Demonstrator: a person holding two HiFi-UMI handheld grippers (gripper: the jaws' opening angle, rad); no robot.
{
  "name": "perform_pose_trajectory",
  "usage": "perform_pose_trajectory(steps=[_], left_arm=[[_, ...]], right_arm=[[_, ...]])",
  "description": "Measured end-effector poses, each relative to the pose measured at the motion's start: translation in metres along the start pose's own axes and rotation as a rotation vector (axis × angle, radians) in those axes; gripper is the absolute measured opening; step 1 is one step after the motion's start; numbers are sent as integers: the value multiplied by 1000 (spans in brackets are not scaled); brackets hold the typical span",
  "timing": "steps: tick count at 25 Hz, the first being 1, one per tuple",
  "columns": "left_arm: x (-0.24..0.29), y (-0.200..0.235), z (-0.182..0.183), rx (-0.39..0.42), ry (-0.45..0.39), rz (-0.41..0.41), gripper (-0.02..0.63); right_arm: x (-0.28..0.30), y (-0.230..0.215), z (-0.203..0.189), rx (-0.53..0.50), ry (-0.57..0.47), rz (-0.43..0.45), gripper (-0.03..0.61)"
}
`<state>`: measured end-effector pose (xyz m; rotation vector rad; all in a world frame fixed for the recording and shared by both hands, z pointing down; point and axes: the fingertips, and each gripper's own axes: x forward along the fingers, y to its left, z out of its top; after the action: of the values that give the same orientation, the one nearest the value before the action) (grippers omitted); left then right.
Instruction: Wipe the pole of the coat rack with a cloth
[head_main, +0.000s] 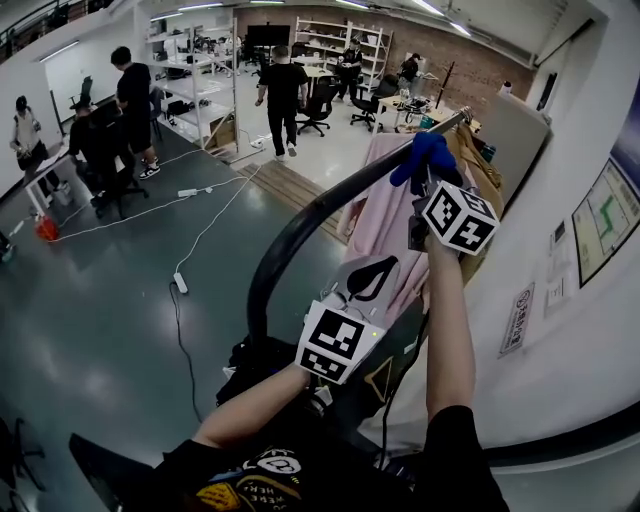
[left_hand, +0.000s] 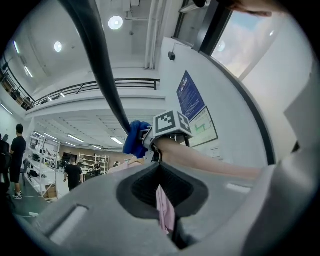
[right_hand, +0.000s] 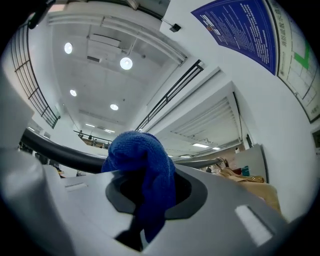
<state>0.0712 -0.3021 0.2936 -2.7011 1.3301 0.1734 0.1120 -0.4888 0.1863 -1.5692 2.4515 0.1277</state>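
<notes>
The coat rack's dark curved pole (head_main: 300, 225) arcs from lower left up to the right; it also crosses the left gripper view (left_hand: 102, 65) and the right gripper view (right_hand: 65, 155). My right gripper (head_main: 428, 180) (right_hand: 145, 220) is shut on a blue cloth (head_main: 425, 155) (right_hand: 142, 160), which lies against the pole near its upper end. The blue cloth (left_hand: 134, 139) shows on the pole in the left gripper view too. Lower down, beside the pole, my left gripper (head_main: 380, 270) (left_hand: 167, 217) is shut on a fold of a pink garment (left_hand: 165, 207).
Pink clothes (head_main: 385, 210) and tan clothes (head_main: 480, 165) hang from the rack. A white wall (head_main: 560, 330) with posters (head_main: 605, 215) stands close on the right. Cables and a power strip (head_main: 180, 283) lie on the grey floor; people and shelves stand far back.
</notes>
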Motion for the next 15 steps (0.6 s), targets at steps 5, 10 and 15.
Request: perform_pose_trajectory(steps=[5,10,15], left_arm=[[-9,4,1,6,11,3,3],[-36,-2,11,-13,-5,-10,3],[-76,-6,29,-3,-48,8,3]], right_arm=[[9,-13,-5,30,30,-9,71],[-26,40,1,0,-13,91,69],[-72,109,17,-54,-83,205,69]])
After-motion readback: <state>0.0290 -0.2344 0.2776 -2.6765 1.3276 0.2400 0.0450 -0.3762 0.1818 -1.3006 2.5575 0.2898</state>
